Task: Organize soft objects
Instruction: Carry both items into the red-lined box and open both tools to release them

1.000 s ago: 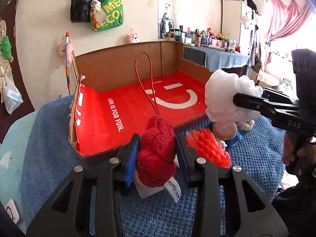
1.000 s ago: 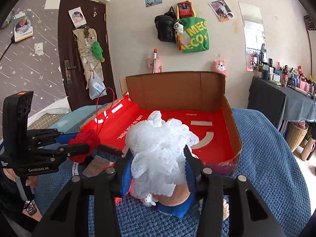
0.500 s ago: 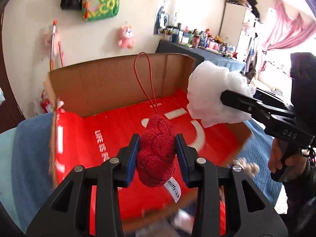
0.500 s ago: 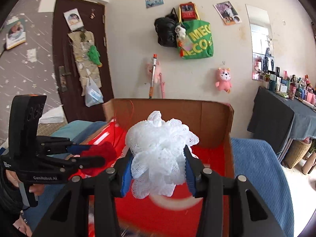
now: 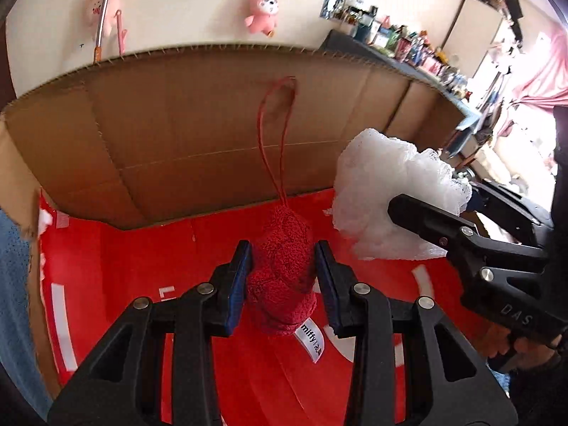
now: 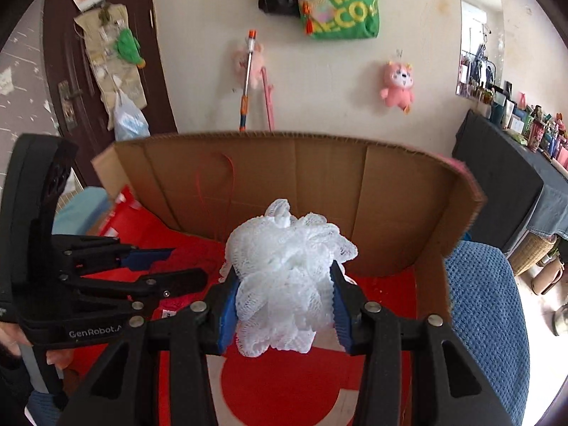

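Observation:
A red fluffy towel ball (image 5: 280,273) with a red hanging loop and a white label is squeezed between the blue pads of my left gripper (image 5: 282,259), which is shut on it. A white mesh bath pouf (image 6: 284,277) is pinched in my right gripper (image 6: 282,284), shut on it. Both hang over the red floor of a cardboard box (image 5: 198,131), whose brown back wall (image 6: 301,184) stands just ahead. In the left wrist view the pouf (image 5: 387,195) and the right gripper (image 5: 426,220) sit to the right; in the right wrist view the left gripper (image 6: 184,266) is at the left.
The box rests on a blue knitted cover (image 6: 486,312). Behind it is a cream wall with a pink plush (image 6: 397,85), a green bag (image 6: 340,10) and a stick (image 6: 246,81). A cluttered dark table (image 6: 511,163) stands at the right, a brown door (image 6: 71,71) at the left.
Both grippers have travelled forward from over the blue cover to above the box floor, close to its back wall, each still holding its object. The loose toys on the cover have left view.

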A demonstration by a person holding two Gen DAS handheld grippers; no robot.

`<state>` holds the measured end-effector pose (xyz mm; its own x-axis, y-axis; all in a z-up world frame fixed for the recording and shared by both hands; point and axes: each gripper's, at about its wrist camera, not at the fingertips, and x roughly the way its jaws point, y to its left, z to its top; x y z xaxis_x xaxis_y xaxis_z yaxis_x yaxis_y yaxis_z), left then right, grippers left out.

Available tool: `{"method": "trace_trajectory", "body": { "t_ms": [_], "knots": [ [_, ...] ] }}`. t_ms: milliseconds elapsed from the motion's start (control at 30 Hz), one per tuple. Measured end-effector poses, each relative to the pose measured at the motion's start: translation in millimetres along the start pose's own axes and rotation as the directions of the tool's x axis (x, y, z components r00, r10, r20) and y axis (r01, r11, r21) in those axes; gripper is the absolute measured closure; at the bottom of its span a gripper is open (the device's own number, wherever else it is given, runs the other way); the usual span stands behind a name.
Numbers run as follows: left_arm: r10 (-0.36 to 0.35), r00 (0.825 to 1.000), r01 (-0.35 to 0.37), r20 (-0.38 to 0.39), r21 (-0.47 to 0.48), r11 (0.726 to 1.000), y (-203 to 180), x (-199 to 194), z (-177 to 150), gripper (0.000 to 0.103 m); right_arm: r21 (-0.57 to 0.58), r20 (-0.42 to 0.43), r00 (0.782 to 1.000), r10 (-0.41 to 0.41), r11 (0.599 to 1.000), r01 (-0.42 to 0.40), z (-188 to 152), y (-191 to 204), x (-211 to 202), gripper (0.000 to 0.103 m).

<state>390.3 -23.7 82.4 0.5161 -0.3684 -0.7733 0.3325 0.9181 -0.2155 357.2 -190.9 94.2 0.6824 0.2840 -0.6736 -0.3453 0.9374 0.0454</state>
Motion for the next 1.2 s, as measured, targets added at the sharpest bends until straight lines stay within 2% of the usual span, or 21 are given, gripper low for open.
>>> {"method": "trace_trajectory", "body": {
  "t_ms": [233, 533, 967, 1067, 1200],
  "knots": [
    [0.03, 0.999, -0.03, -0.031, -0.011, 0.999, 3.7, 22.5, -0.5, 0.069, -0.001, -0.085, 0.996, 0.011, 1.0, -0.011, 2.3, -1.7, 27.9, 0.055],
    [0.044, 0.997, -0.046, -0.065, -0.028, 0.999, 11.6, 36.2, -1.5, 0.068, 0.011, -0.126, 0.992, 0.029, 1.0, -0.028, -4.5, -7.1, 37.0, 0.054],
    [0.09, 0.995, -0.09, -0.034, -0.004, 0.996, 2.0, 37.2, -11.5, 0.065, 0.024, -0.167, 0.985, 0.049, 0.999, -0.045, -9.8, -15.6, 38.5, 0.048],
    [0.101, 0.994, -0.101, -0.03, 0.004, 0.995, -2.0, 37.6, -12.3, 0.058, 0.031, -0.176, 0.983, 0.052, 0.998, -0.048, -9.1, -19.0, 38.1, 0.047],
    [0.119, 0.993, -0.119, -0.021, 0.017, 0.993, -11.0, 37.7, -13.3, 0.055, 0.039, -0.19, 0.98, 0.056, 0.998, -0.049, -7.6, -18.7, 39.3, 0.045]
  ]
}}
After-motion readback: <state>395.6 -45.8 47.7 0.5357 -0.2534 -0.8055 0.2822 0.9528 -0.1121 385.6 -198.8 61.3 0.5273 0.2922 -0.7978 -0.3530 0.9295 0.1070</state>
